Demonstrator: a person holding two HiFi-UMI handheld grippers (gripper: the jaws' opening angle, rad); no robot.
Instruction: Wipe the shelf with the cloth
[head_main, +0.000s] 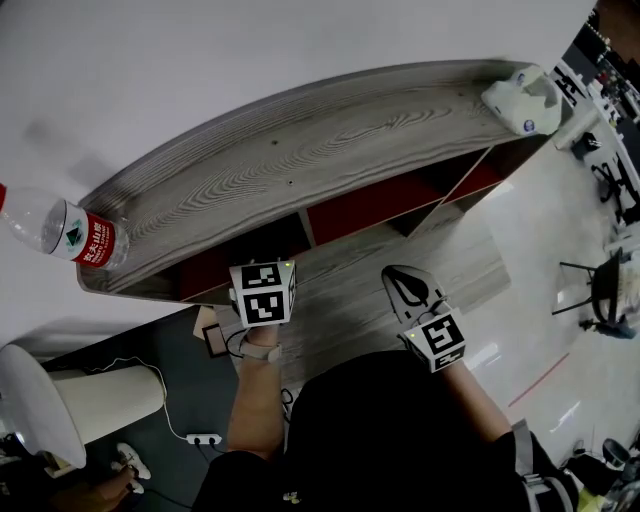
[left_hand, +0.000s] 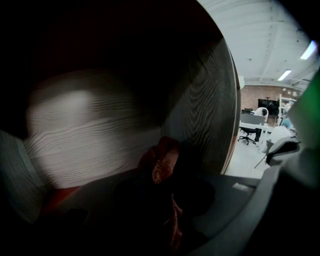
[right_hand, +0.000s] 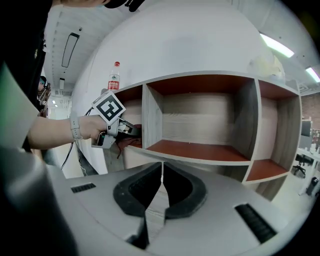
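The wood-grain shelf (head_main: 320, 150) has red-floored compartments (right_hand: 200, 150). My left gripper (head_main: 262, 293) reaches into the leftmost compartment, its tips hidden under the shelf top in the head view. The right gripper view shows it from the side (right_hand: 120, 131) with a dark reddish cloth (right_hand: 131, 142) at its tip. In the left gripper view the jaws (left_hand: 162, 180) are shut on that cloth (left_hand: 161, 162), inside the dark compartment near its wooden side wall (left_hand: 205, 110). My right gripper (right_hand: 161, 167) is shut and empty, held back from the shelf front (head_main: 410, 290).
A water bottle (head_main: 65, 232) with a red label stands on the shelf top's left end, a white object (head_main: 522, 98) on its right end. A white round stand (head_main: 40, 400) and a power strip (head_main: 205, 438) are at lower left. A chair (head_main: 600, 290) stands at right.
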